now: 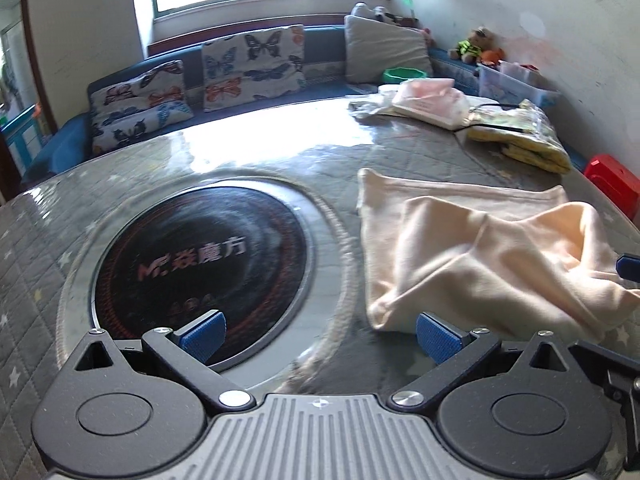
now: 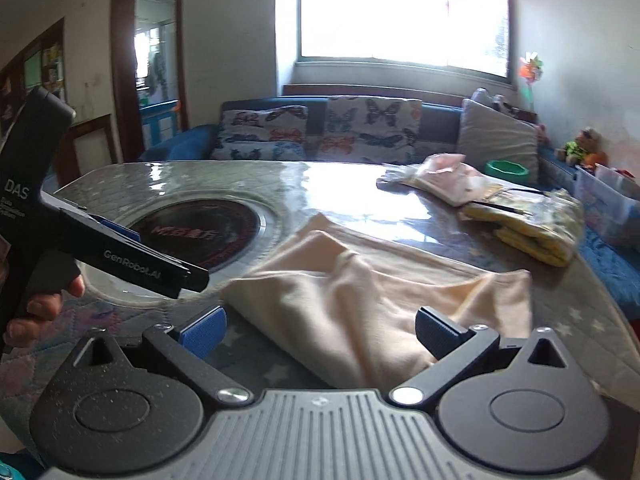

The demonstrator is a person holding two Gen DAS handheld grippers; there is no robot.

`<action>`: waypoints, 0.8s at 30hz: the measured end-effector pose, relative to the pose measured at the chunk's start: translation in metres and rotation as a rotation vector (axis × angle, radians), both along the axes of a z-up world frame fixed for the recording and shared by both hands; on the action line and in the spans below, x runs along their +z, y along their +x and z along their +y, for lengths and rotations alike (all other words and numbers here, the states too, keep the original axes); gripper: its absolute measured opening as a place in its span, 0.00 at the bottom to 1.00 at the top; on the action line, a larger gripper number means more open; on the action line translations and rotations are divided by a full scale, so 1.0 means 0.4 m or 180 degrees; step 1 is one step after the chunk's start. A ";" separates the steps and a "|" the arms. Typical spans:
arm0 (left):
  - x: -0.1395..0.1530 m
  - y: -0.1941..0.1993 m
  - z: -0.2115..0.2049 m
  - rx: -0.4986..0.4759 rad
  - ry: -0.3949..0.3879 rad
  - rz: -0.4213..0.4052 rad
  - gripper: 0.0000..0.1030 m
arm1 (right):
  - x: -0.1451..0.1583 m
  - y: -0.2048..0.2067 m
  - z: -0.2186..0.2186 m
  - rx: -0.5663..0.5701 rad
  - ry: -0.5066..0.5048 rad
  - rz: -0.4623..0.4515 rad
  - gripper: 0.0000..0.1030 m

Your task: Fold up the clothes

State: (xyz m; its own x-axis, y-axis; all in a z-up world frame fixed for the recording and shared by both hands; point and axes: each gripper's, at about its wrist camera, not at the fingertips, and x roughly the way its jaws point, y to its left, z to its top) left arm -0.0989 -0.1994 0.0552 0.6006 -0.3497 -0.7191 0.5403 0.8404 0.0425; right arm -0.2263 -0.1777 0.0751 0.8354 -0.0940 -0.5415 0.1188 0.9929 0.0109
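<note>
A cream garment [image 1: 480, 256] lies rumpled and partly folded on the grey star-patterned table; it also shows in the right wrist view [image 2: 360, 292]. My left gripper [image 1: 320, 334] is open and empty, low over the table just left of the garment's near corner. My right gripper [image 2: 320, 334] is open, with its right finger over the garment's near edge and nothing held. The left gripper's body [image 2: 120, 256] shows at the left in the right wrist view, held by a hand.
A round black induction hob [image 1: 200, 264] is set in the table to the left of the garment. Bagged and folded clothes [image 1: 520, 136] sit at the far right of the table. A sofa with butterfly cushions [image 1: 252, 64] runs behind it. A red stool [image 1: 612, 184] stands at the right.
</note>
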 end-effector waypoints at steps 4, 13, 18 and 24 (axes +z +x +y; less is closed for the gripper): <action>0.008 -0.008 -0.041 -0.0130 0.0020 -0.0018 1.00 | -0.001 -0.017 -0.037 -0.0150 0.0070 0.0026 0.93; 0.019 -0.004 -0.105 -0.0252 0.0053 -0.0011 1.00 | -0.023 -0.010 -0.071 -0.0116 0.0140 0.0152 0.68; 0.035 0.008 -0.120 -0.0268 0.0009 0.0044 1.00 | -0.041 0.006 -0.068 -0.0037 0.0115 0.0257 0.44; 0.039 0.012 -0.145 -0.0315 0.0012 0.0069 1.00 | -0.045 -0.002 -0.062 0.0062 0.0095 0.0271 0.24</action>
